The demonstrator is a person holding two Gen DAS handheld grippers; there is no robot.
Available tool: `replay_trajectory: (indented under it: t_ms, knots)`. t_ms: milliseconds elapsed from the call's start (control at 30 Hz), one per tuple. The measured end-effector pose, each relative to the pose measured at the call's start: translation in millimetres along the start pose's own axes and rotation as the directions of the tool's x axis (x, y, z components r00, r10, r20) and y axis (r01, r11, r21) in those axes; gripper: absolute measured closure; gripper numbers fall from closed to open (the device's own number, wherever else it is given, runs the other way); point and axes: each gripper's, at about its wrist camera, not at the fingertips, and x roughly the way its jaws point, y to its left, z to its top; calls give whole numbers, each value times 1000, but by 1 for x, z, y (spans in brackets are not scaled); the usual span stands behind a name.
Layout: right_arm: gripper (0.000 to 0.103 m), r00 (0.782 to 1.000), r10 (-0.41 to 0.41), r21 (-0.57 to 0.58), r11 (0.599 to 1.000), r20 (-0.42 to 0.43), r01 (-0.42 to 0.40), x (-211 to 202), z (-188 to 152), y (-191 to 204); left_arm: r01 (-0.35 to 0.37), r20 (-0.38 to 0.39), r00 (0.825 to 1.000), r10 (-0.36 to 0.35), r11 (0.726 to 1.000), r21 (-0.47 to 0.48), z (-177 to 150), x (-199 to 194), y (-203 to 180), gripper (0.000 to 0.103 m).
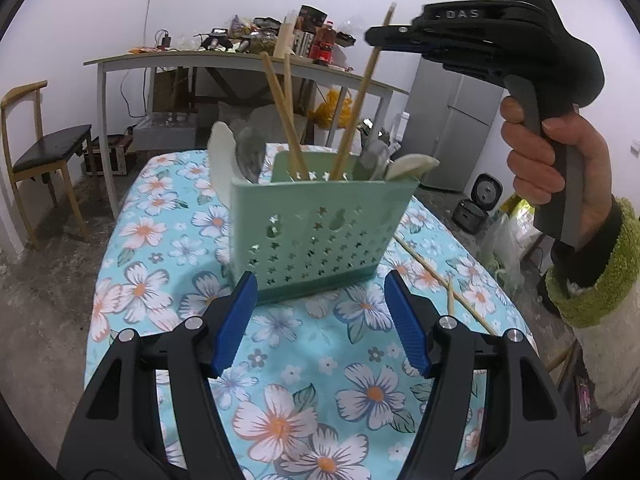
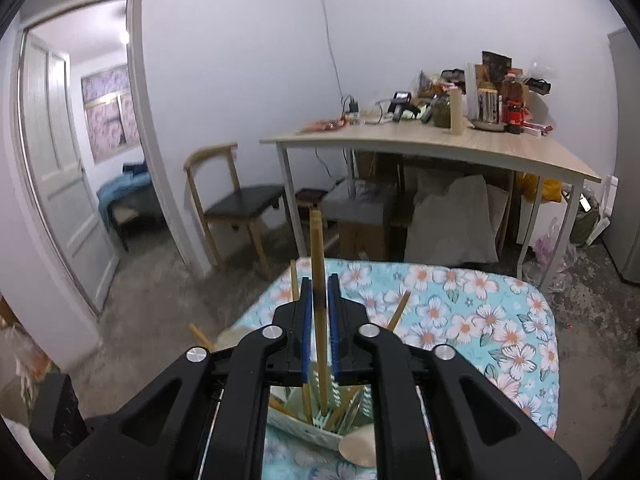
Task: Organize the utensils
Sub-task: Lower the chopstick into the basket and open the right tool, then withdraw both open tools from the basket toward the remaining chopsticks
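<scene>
A green perforated utensil holder (image 1: pixel 316 232) stands on the floral tablecloth (image 1: pixel 304 360). It holds chopsticks (image 1: pixel 284 116), white spoons (image 1: pixel 220 156) and metal utensils. My left gripper (image 1: pixel 320 320) is open and empty just in front of the holder. My right gripper (image 1: pixel 376 36) is above the holder, shut on a chopstick (image 1: pixel 360 100) whose lower end is inside the holder. In the right wrist view the gripper (image 2: pixel 320 292) clamps that chopstick (image 2: pixel 318 248) upright, with the holder (image 2: pixel 320 420) below.
Loose chopsticks (image 1: pixel 432 276) lie on the tablecloth to the right of the holder. A cluttered wooden table (image 2: pixel 432 144), a chair (image 2: pixel 236 204) and a grey fridge (image 1: pixel 456 128) stand behind. The table edge drops off on the left.
</scene>
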Motion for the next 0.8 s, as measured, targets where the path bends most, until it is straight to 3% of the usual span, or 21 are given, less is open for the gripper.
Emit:
replay_trajectory:
  t_ms: [33, 100, 333, 533, 633, 800]
  knots:
    - [65, 1000, -7, -1, 1000, 2, 7, -1, 0, 0, 1, -4, 1000, -1, 1000, 1, 0, 2, -2, 40]
    - [53, 1000, -7, 2, 1000, 24, 7, -8, 0, -2, 4, -10, 1000, -4, 1000, 3, -1, 3, -4, 40]
    - [48, 997, -28, 58, 998, 65, 24, -34, -6, -20, 9, -23, 1000, -8, 1000, 8, -3, 7, -8, 40]
    - [46, 996, -37, 188, 982, 82, 21, -69, -30, -56, 15, -35, 999, -15, 1000, 5, -4, 11, -9, 40]
    - [46, 996, -70, 254, 966, 54, 54, -83, -51, -76, 23, -38, 999, -23, 1000, 7, -4, 12, -10, 40]
    - [46, 993, -92, 383, 917, -70, 111, -90, -105, -109, 49, -60, 997, -49, 999, 10, -7, 18, -13, 40]
